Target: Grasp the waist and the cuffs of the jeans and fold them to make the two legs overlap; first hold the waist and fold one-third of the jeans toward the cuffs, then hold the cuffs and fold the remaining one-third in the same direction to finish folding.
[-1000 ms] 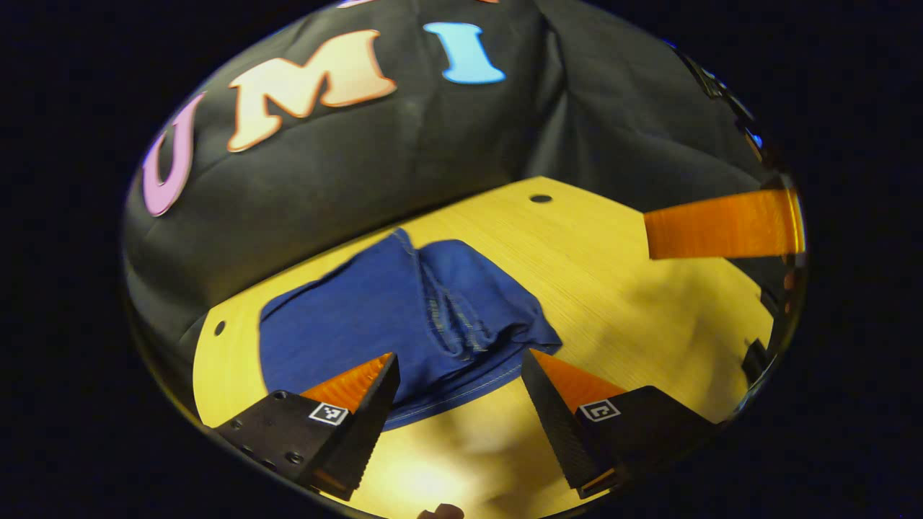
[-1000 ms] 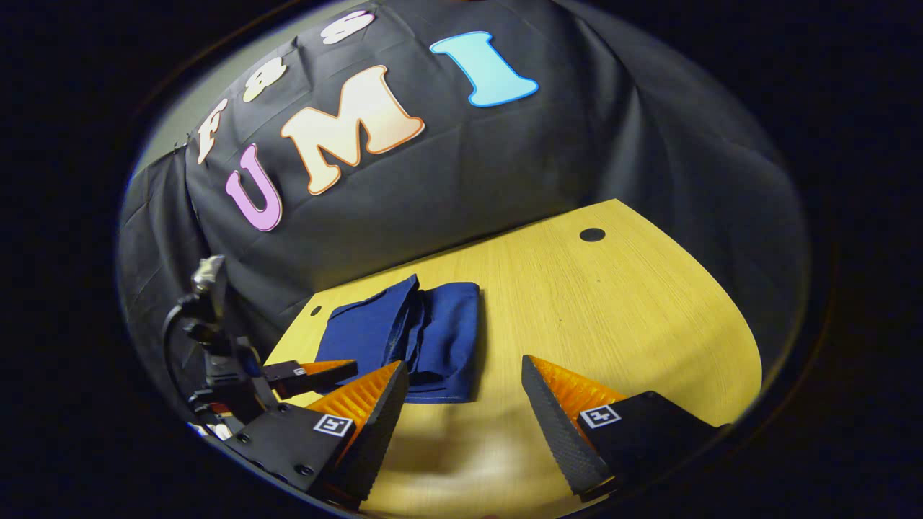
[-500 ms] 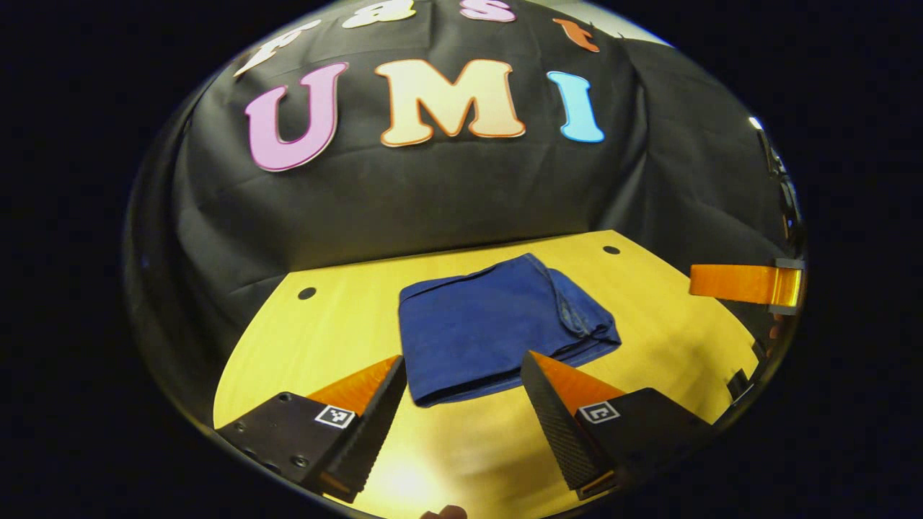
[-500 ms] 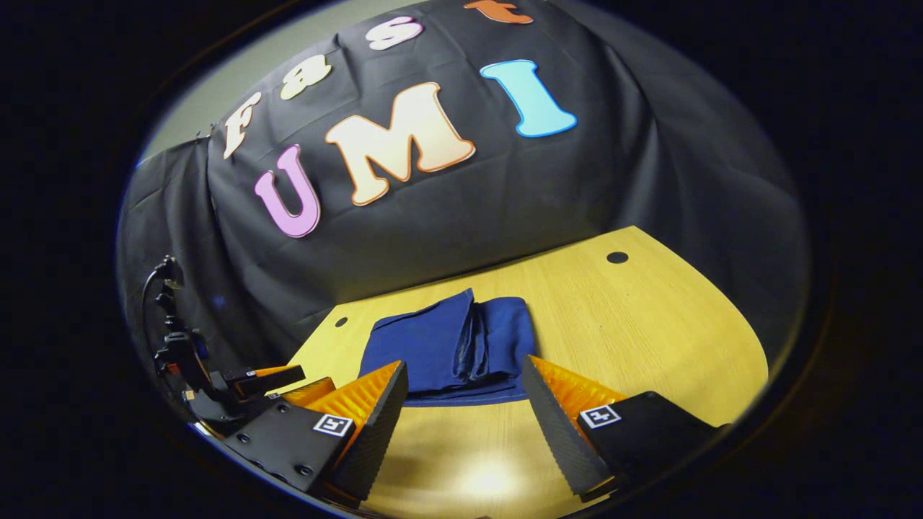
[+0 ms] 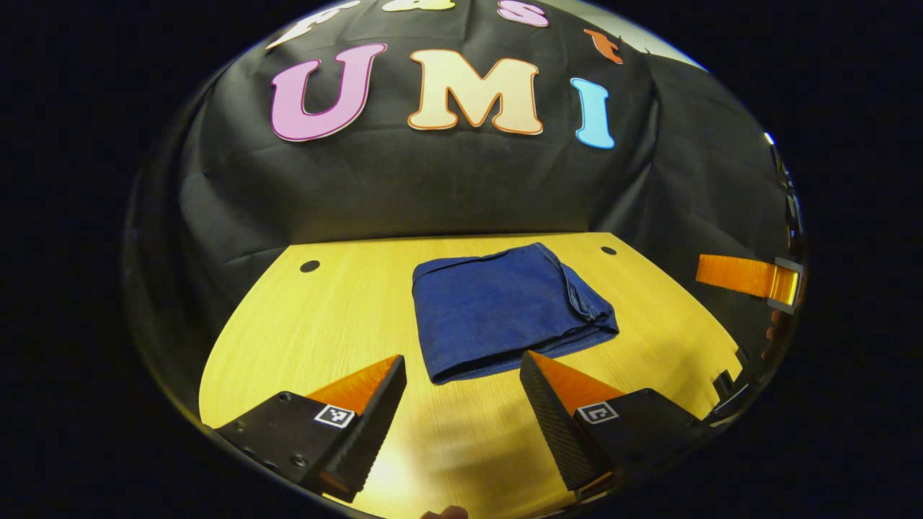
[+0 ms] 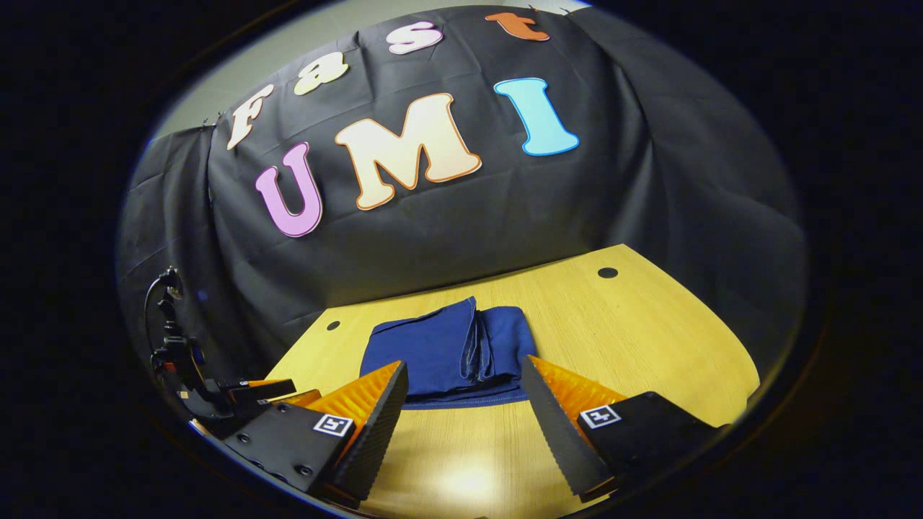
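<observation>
The jeans [image 5: 505, 313] are dark blue denim, folded into a compact, roughly square bundle that lies flat on the yellow wooden counter [image 5: 317, 324] near its far edge. In the right gripper view the jeans [image 6: 451, 353] show stacked layers whose stitched edges meet in a ridge along the bundle's top.

One folded jeans [image 5: 508, 311], one table [image 5: 324, 324] (two holes), two grippers [image 5: 461, 386] [image 6: 465, 393]
</observation>
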